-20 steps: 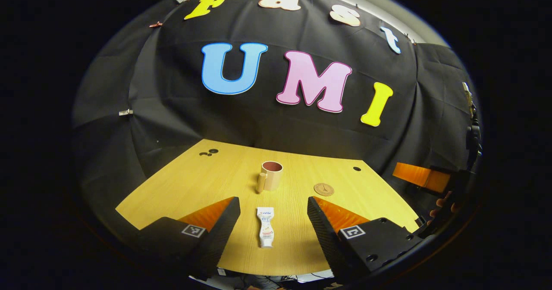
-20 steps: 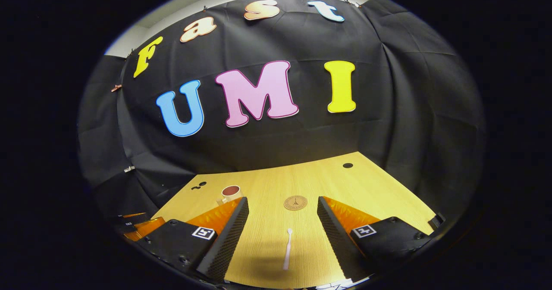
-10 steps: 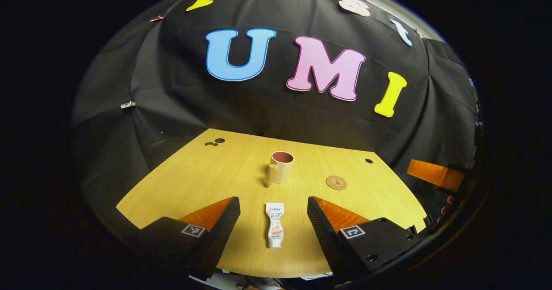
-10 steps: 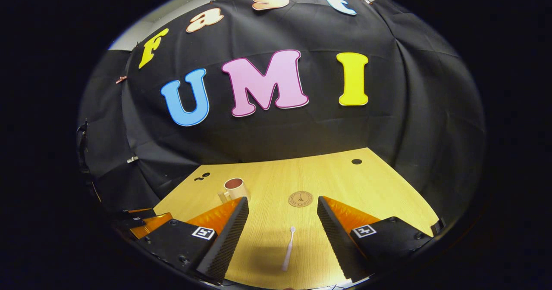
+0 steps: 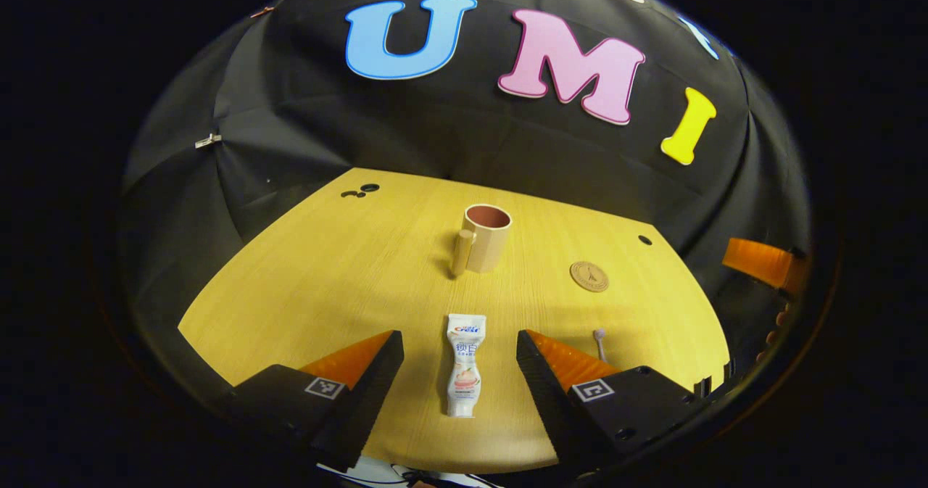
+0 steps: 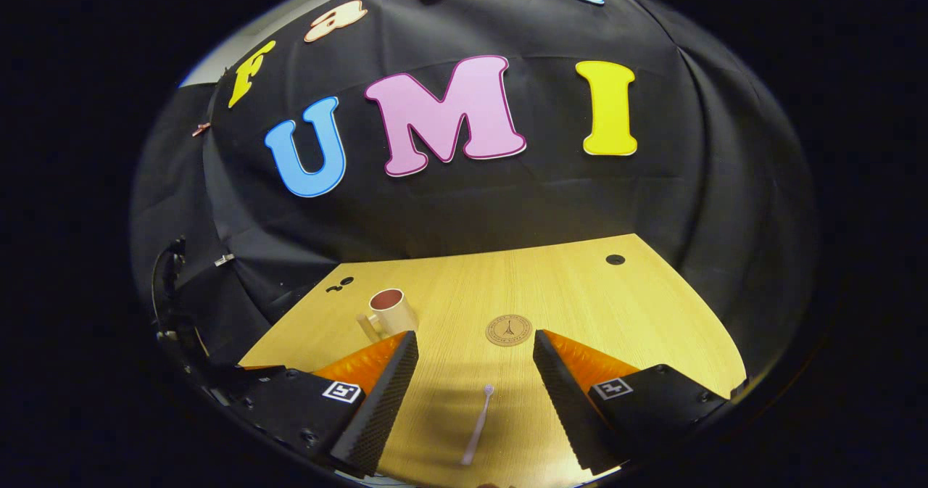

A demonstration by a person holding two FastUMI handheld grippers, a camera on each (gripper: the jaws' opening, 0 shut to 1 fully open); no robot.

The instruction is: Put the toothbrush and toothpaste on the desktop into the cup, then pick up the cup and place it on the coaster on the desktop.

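A white toothpaste tube (image 5: 462, 374) lies flat on the wooden desktop (image 5: 348, 278), between the spread fingers of my left gripper (image 5: 460, 361), which is open and above it. Beyond stands a beige cup (image 5: 484, 237) with its handle toward me, and a round brown coaster (image 5: 589, 275) lies to its right. In the right gripper view a white toothbrush (image 6: 478, 424) lies between the fingers of my open right gripper (image 6: 475, 361); the cup (image 6: 391, 312) is at the left, the coaster (image 6: 508, 329) ahead. The toothbrush head (image 5: 600, 337) peeks out beside the left gripper's right finger.
The desktop (image 6: 616, 307) has small dark holes near its far corners (image 5: 360, 191) (image 6: 615, 259). Black cloth walls close in behind and at the sides. The other gripper (image 5: 761, 263) and a hand show at the far right of the left gripper view.
Both grippers have moved forward over the desk and tilted down. The toothpaste and toothbrush now sit deeper between their fingers. Nothing has been taken hold of.
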